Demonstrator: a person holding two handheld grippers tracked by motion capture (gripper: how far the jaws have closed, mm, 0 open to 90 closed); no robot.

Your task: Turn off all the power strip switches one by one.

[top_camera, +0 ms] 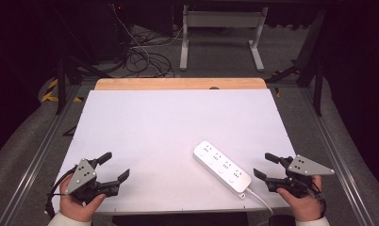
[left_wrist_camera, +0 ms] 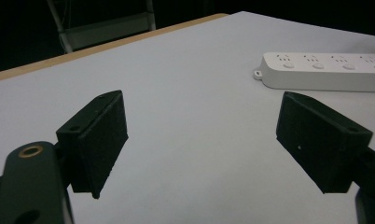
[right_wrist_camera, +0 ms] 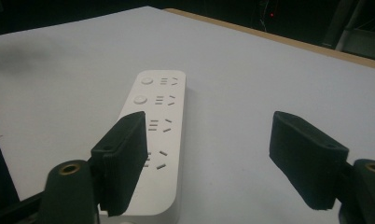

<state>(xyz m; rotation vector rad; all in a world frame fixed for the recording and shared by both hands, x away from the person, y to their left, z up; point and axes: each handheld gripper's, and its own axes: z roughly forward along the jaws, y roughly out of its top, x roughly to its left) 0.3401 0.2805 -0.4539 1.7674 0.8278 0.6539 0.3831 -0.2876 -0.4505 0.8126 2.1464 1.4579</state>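
A white power strip [top_camera: 222, 166] lies slantwise on the white table top [top_camera: 178, 127], near the front right, its cable running off the front edge. My right gripper [top_camera: 266, 165] hovers just right of the strip, open and holding nothing; in the right gripper view the strip [right_wrist_camera: 156, 116] lies ahead, partly behind the left jaw, and the gripper [right_wrist_camera: 213, 161] is wide apart. My left gripper [top_camera: 116, 165] is at the front left, open and empty. In the left gripper view the gripper [left_wrist_camera: 202, 140] faces bare table, with the strip [left_wrist_camera: 325, 70] at the upper right.
A wooden strip [top_camera: 180, 84] borders the table's far edge. Beyond it on the floor lie tangled cables [top_camera: 145, 59] and a white table frame [top_camera: 223, 33]. Metal rails [top_camera: 41, 150] run along both sides of the table.
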